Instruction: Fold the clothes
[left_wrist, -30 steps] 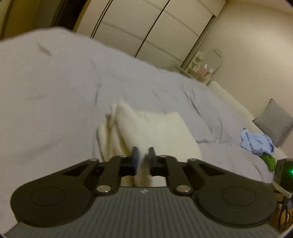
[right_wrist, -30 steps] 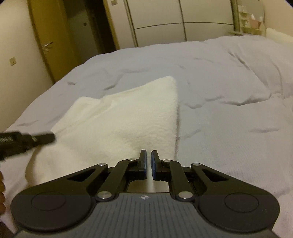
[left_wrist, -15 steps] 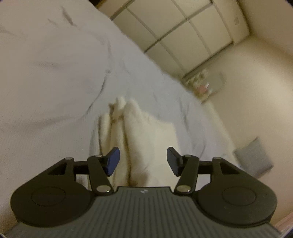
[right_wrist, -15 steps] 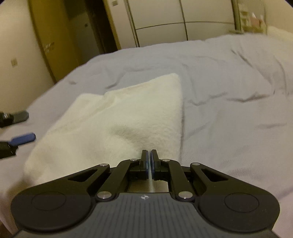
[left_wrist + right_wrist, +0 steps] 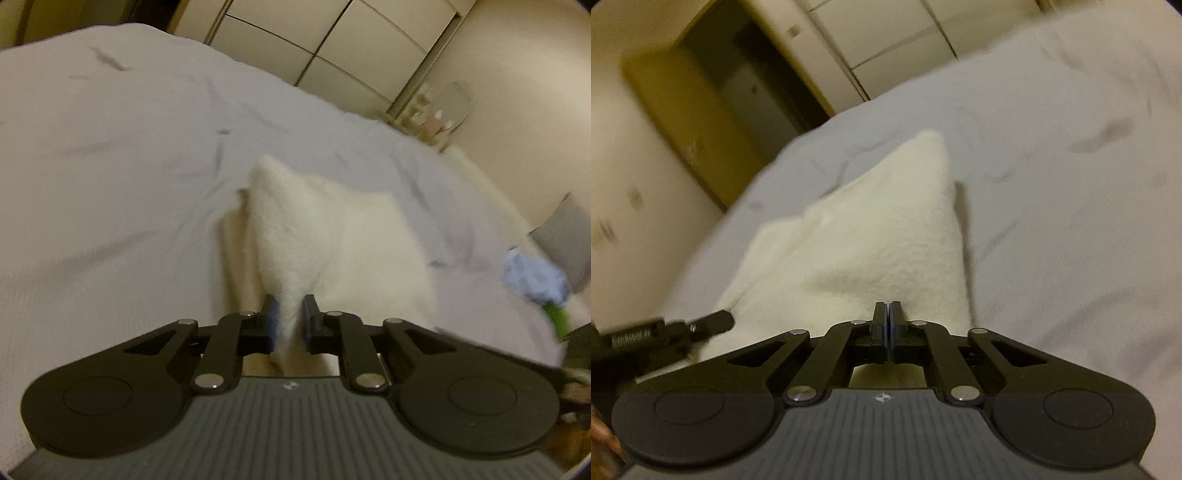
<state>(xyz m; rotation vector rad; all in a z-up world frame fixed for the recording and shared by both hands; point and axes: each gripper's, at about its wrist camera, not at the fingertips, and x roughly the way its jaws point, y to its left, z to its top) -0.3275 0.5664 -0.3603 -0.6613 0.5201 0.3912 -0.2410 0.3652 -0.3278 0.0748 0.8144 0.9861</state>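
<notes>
Towel-ish cream garment [image 5: 332, 236] is lying half-folded near the front edge of the bed [image 5: 110, 166], with a loose blue cloth [image 5: 535, 277] sitting well off to the garment's right. Left tongs [image 5: 289, 314] have just been closing and are now pinching a raised ridge of the garment's near-left corner. Right tongs [image 5: 887, 321] are pressed fully together at the garment's near-right edge; it's blurry, but I think they're nipping a thin bit of fabric, not certain.

Looks like both are getting set to carry the near edge over toward the garment's far side. My take: get a solid bite through every layer on the left corner first, keep both hands level so the edge stays taut, and lay it down square on the far edge rather than dragging it.
</notes>
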